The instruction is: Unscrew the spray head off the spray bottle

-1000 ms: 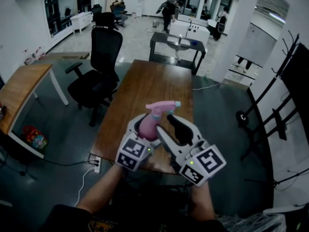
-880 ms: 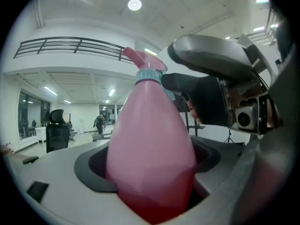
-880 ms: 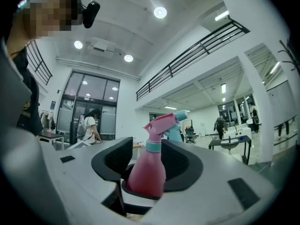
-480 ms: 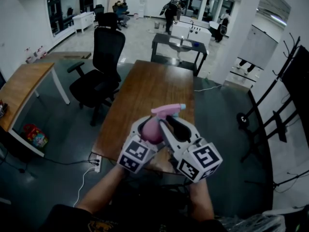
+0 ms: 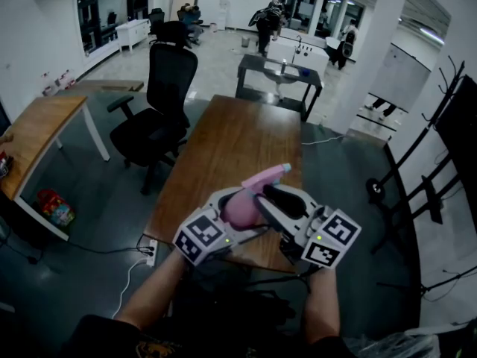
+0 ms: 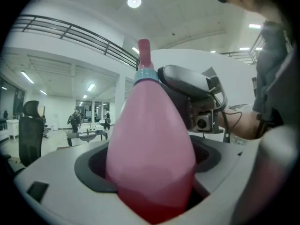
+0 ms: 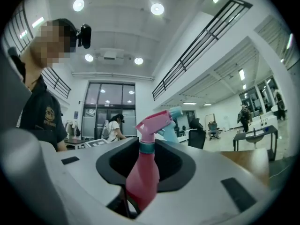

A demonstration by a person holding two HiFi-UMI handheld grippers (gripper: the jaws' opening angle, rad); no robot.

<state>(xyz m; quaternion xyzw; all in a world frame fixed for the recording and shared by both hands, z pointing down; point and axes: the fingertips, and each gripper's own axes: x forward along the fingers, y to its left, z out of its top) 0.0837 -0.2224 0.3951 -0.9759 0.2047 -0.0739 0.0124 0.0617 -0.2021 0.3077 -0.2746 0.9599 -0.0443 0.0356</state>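
Observation:
A pink spray bottle [image 5: 240, 209] with a pink spray head [image 5: 267, 176] and a teal collar is held over the near end of the wooden table [image 5: 231, 136]. It tilts with the nozzle pointing away and to the right. My left gripper [image 5: 232, 201] is shut on the bottle's wide body [image 6: 150, 139]. My right gripper [image 5: 277, 198] comes in from the right. Its jaws have just been closing, and they now hold the narrow neck [image 7: 143, 172] just under the collar. The spray head [image 7: 157, 121] sticks up above these jaws.
A black office chair [image 5: 160, 103] stands left of the table. A light wooden desk [image 5: 37, 136] is further left. A dark table with a sink [image 5: 279, 73] stands beyond. Black stands [image 5: 417, 170] are on the right. People walk at the back.
My right gripper's jaws have come in from wide beside the bottle to close around its neck. Both hands shifted slightly right, and the nozzle swung to the right.

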